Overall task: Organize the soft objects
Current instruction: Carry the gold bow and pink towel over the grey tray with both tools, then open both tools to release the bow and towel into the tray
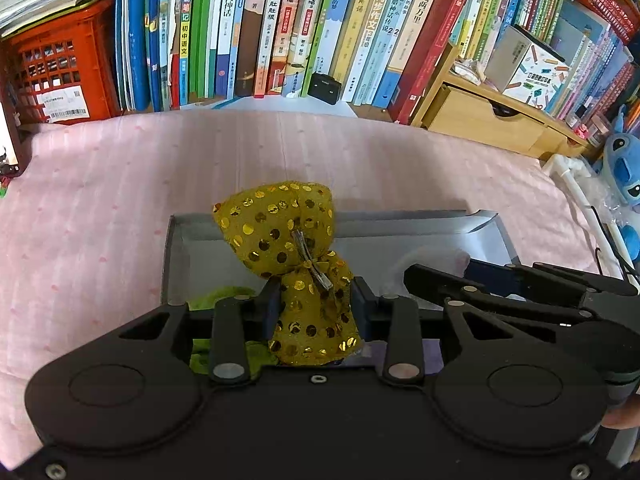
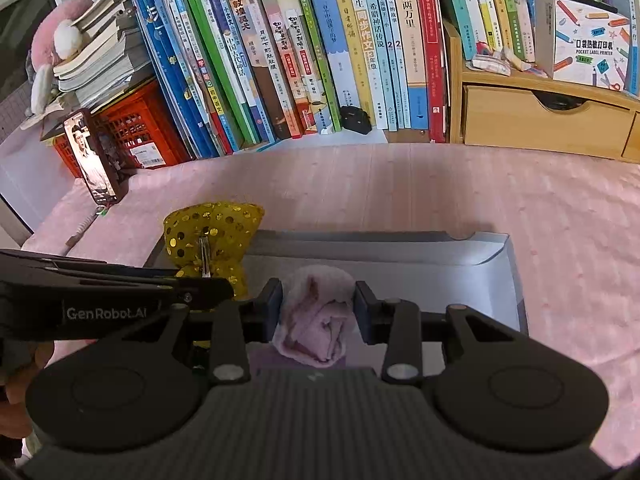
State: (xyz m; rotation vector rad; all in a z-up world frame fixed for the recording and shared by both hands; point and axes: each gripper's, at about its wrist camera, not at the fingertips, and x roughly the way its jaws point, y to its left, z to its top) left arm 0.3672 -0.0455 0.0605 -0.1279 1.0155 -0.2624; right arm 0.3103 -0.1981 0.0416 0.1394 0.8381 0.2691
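Observation:
My left gripper (image 1: pixel 316 302) is shut on a yellow sequined bow (image 1: pixel 280 232) and holds it over the left part of a grey box (image 1: pixel 400 226); the bow also shows in the right wrist view (image 2: pixel 212 232). A green soft thing (image 1: pixel 224 294) lies in the box under the left gripper. My right gripper (image 2: pixel 318 304) is shut on a rolled pink sock (image 2: pixel 316 316) and holds it over the middle of the same box (image 2: pixel 496 264). The two grippers are side by side, the left one (image 2: pixel 120 280) left of the right one (image 1: pixel 500 280).
The box sits on a pink cloth (image 2: pixel 520 200). Behind it stand a row of books (image 2: pixel 320 48), a red crate (image 1: pixel 60 76), a wooden drawer unit (image 2: pixel 540 120) and a phone (image 2: pixel 94 156). A blue plush toy (image 1: pixel 624 168) sits at the right edge.

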